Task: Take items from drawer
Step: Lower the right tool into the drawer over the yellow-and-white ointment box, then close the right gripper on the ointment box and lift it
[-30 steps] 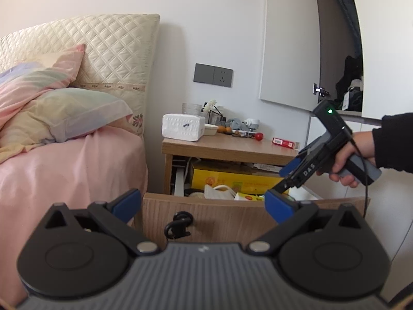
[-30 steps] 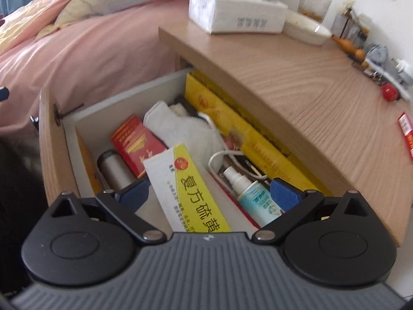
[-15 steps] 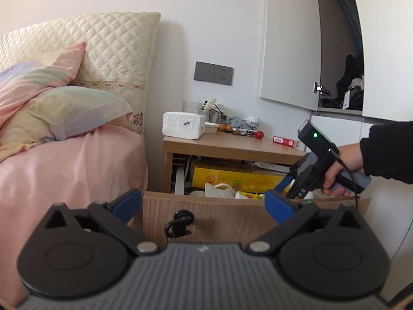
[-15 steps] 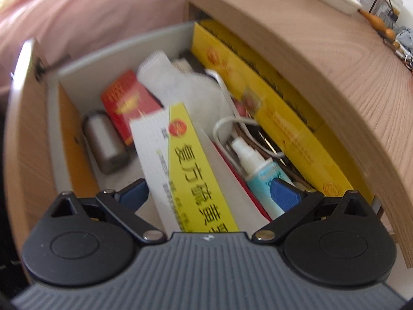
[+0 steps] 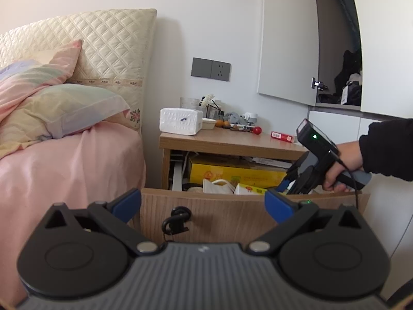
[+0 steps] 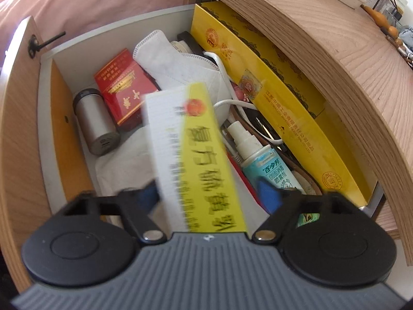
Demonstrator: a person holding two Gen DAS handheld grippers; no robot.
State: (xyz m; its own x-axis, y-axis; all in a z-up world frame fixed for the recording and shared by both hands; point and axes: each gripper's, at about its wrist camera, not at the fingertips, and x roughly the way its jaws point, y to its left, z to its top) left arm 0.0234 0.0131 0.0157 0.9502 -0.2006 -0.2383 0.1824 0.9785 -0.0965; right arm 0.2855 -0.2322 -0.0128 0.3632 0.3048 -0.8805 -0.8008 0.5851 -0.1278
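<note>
An open wooden drawer [image 6: 15, 118] below a bedside desk [image 5: 227, 143] is packed with clutter. The right tongs [image 6: 210, 197] reach down into it, blue-padded fingers spread on either side of a long white-and-yellow cardboard box [image 6: 196, 155], which looks blurred; whether the pads touch it cannot be told. Left of the box lie a metal cylinder [image 6: 95, 122] and a glossy red pack [image 6: 120, 90]; far of it, a soft white face mask [image 6: 178, 63]. To the right, a spray bottle [image 6: 260, 155] and a flat yellow carton [image 6: 278, 98] crowd the wall. The left tongs [image 5: 202, 204] hover released, near the drawer front, beside a pink-sheeted bed [image 5: 64, 160].
</note>
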